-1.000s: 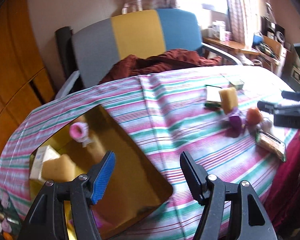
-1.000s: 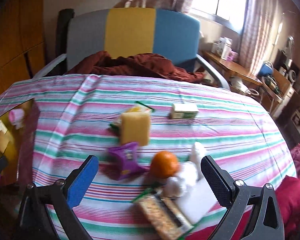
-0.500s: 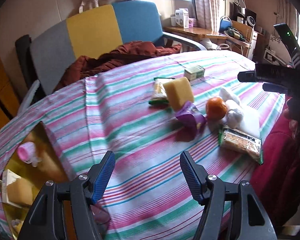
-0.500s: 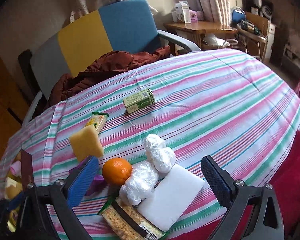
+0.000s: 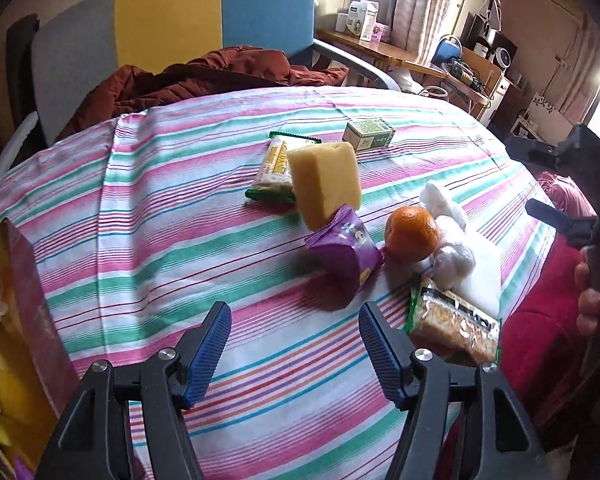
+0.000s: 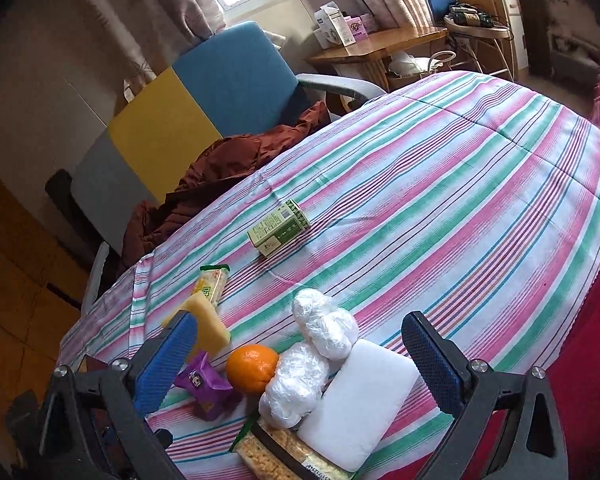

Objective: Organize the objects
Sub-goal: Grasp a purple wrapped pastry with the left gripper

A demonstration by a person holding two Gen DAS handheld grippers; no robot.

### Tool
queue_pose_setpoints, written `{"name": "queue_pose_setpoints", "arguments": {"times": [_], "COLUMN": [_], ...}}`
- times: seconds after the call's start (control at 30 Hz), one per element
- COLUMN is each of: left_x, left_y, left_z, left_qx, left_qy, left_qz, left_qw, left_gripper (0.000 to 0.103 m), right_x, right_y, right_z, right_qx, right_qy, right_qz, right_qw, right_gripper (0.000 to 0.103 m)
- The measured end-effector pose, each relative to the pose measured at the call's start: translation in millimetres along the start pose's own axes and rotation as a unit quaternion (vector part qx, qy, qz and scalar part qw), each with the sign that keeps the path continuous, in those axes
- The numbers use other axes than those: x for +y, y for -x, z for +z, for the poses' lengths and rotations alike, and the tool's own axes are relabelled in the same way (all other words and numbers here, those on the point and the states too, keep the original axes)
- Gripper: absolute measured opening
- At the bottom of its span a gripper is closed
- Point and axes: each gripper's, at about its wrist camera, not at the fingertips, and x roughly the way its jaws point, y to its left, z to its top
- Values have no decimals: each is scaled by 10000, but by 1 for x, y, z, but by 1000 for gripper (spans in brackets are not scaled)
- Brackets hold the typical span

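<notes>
Now turned away from the gold-lined box [image 5: 4,320], which a second ago filled the left wrist view and is at present only a strip at the far left edge, with a yellow sponge and a small pink thing inside. Facing instead the pile on the pink-and-green striped cloth [image 5: 172,184]. Left gripper [image 5: 294,346] spread wide and empty, low over the cloth, aimed at the purple crinkled snack pouch [image 5: 346,248], which lies just ahead between the fingers' line. Right gripper [image 6: 300,358] also spread and empty, now closer over the same pile than before, above the orange fruit [image 6: 252,368], the two white plastic-wrapped lumps [image 6: 312,356] and the white foam block [image 6: 360,396]. Yellow sponge wedge [image 5: 326,184] leaning on the pouch; orange touching the wrapped lumps; green-edged cracker packet [image 5: 454,324] at the near edge, partly under the block. Small green carton [image 5: 368,134] well apart, farther back. Probably means one delivery to the box finished and the next pick beginning; most objects not yet put away.
</notes>
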Motion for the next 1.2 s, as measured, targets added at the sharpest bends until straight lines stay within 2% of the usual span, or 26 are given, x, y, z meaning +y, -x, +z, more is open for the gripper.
{"name": "queue_pose_setpoints", "arguments": {"times": [0.17, 0.37, 0.5, 0.6, 0.63, 0.67, 0.73, 0.93, 1.2], "left_x": [-4, -9, -10, -16, -16, -14, -10, 10, 31], "left_y": [-22, -50, -67, -75, -75, -73, -69, -51, -26], "left_z": [16, 31, 38, 41, 39, 38, 34, 11, -21], "left_qx": [203, 250, 325, 157, 104, 66, 59, -40, -128], "left_qy": [461, 997, 1114, 796, 707, 661, 570, 473, 528], "left_qz": [-355, -359, -317, -131, -117, -144, -187, -152, -121], "left_qw": [9981, 9941, 9927, 9966, 9974, 9977, 9982, 9988, 9984], "left_gripper": [66, 66, 67, 63, 60, 53, 49, 48, 47], "right_x": [3, 2, 3, 4, 4, 4, 4, 7, 23], "right_y": [0, -2, -4, -4, -4, -4, -5, -10, -21], "right_z": [-1, 0, 0, -1, -1, -1, -1, -2, -8], "right_qx": [-2, 39, 71, 83, 86, 89, 107, 206, 417], "right_qy": [122, 119, 129, 156, 158, 155, 144, 226, 675], "right_qz": [6, 68, 74, 52, 39, 32, 12, -131, -420], "right_qw": [9999, 9999, 9999, 9998, 9998, 9998, 9998, 9994, 9960], "right_gripper": [103, 103, 103, 103, 103, 103, 103, 103, 103]}}
